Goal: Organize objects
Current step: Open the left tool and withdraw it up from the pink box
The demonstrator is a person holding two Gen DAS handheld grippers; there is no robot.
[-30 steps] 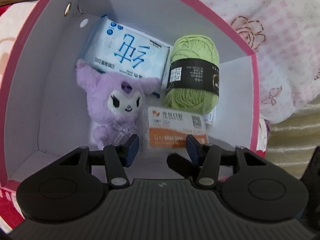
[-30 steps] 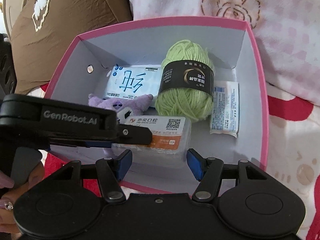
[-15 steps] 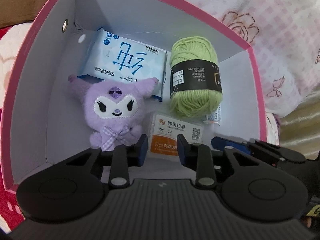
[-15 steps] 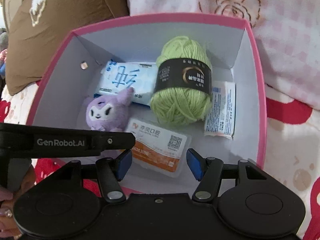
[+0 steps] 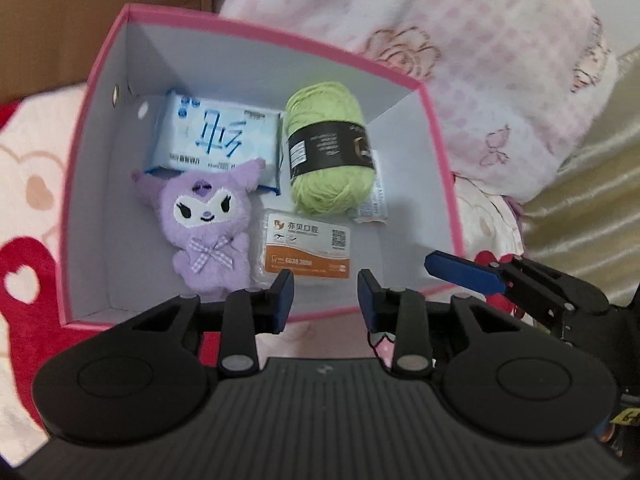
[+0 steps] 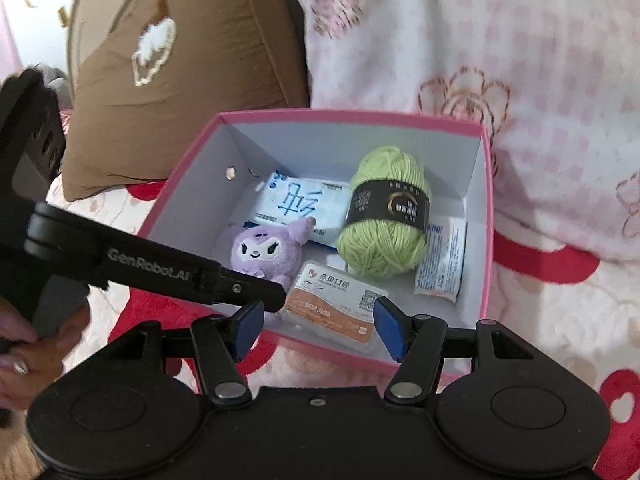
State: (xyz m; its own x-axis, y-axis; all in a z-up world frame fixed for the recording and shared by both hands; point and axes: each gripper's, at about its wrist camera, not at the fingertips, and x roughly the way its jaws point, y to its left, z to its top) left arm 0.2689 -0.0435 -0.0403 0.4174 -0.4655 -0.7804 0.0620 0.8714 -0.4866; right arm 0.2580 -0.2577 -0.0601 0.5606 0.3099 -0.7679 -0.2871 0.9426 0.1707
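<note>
A pink box with white inner walls holds a purple plush, a blue tissue pack, a green yarn ball, an orange-and-white card box and a white sachet. My left gripper hovers above the box's near rim; its jaws are opening with nothing between them. My right gripper hangs open and empty above the near rim too. One blue finger of it shows in the left wrist view.
The box rests on a red and cream patterned blanket. A pink checked quilt piles up behind and to the right. A brown cushion lies at the back left. A person's hand holds the left gripper's handle.
Both grippers have risen and drawn back, so the whole box shows now. The left jaws narrowed, then widened a little. The plush shifted to lie face up beside the card box.
</note>
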